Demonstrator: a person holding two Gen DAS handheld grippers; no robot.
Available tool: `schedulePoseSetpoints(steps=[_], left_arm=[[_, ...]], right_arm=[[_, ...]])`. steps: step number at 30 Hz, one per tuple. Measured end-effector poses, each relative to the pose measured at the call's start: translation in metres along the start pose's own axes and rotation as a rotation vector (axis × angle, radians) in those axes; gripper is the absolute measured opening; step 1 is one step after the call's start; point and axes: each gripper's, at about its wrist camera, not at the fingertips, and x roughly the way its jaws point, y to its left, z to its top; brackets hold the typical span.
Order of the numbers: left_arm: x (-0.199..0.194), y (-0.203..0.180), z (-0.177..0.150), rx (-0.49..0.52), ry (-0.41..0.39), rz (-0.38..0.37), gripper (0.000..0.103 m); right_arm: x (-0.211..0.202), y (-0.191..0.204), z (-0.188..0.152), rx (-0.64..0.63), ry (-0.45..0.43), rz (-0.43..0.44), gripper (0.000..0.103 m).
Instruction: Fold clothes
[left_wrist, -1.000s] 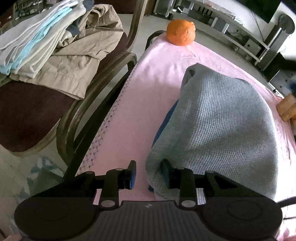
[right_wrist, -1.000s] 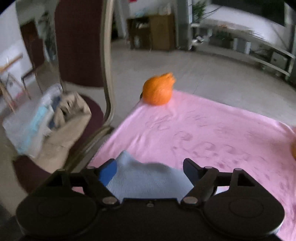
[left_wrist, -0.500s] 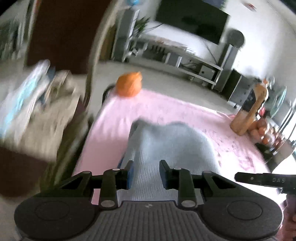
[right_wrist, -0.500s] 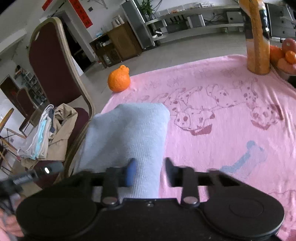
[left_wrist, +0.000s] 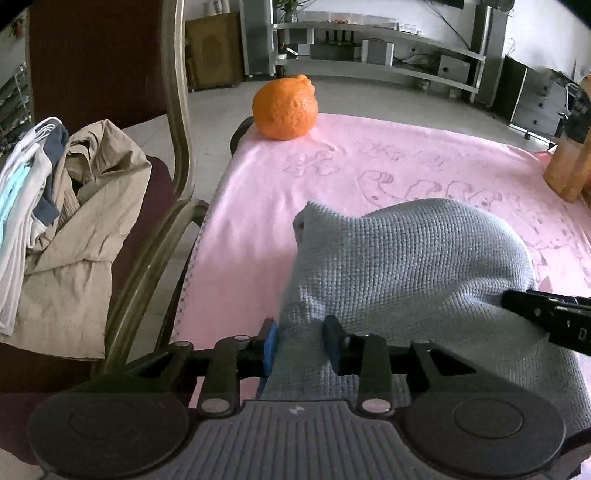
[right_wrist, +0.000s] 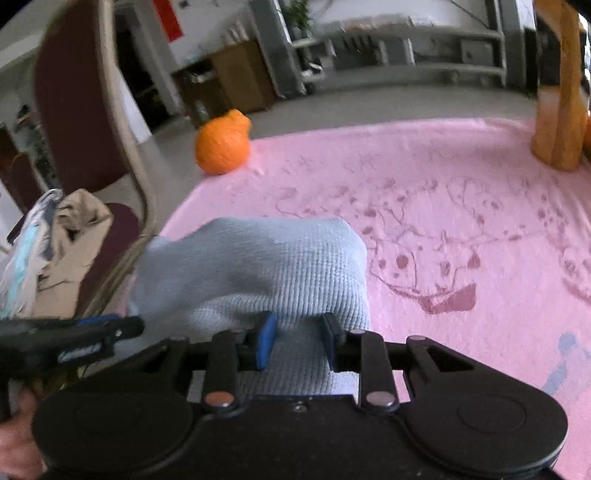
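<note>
Sweater (left_wrist: 406, 258) is clamped at its near edge by left tool (left_wrist: 301, 341) and right tool (right_wrist: 295, 338), lifted off the pink surface (left_wrist: 258, 206) for folding over.

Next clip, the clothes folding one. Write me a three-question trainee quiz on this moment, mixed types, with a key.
1. True or false: the orange rests on the pink blanket.
2. What lies on the chair? A) a pile of clothes B) a laptop C) a bowl
3. Fill in: both the left gripper and the right gripper pinch the grey ____.

Key
1. True.
2. A, the pile of clothes.
3. Sweater; each gripper's pads press its knit fabric.
</note>
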Motion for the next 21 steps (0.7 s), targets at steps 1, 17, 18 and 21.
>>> schedulePoseSetpoints(steps=[1,17,18,21], left_arm=[[-0.001,0.002,-0.001,-0.013,-0.002,-0.008,0.035],[-0.023,-0.009,0.049,-0.031,-0.177,-0.215,0.019],[-0.009,-0.009,0.051,-0.034,-0.137,-0.195,0.016],[0.030,-0.004,0.054,-0.065,-0.029,-0.122,0.009]], right_arm=[[-0.001,0.003,0.000,-0.018,0.005,-0.013,0.026],[-0.041,-0.042,0.044,0.264,-0.115,0.110,0.014],[-0.030,-0.043,0.046,0.291,-0.102,0.118,0.014],[0.001,-0.041,0.049,0.316,-0.050,0.138,0.015]])
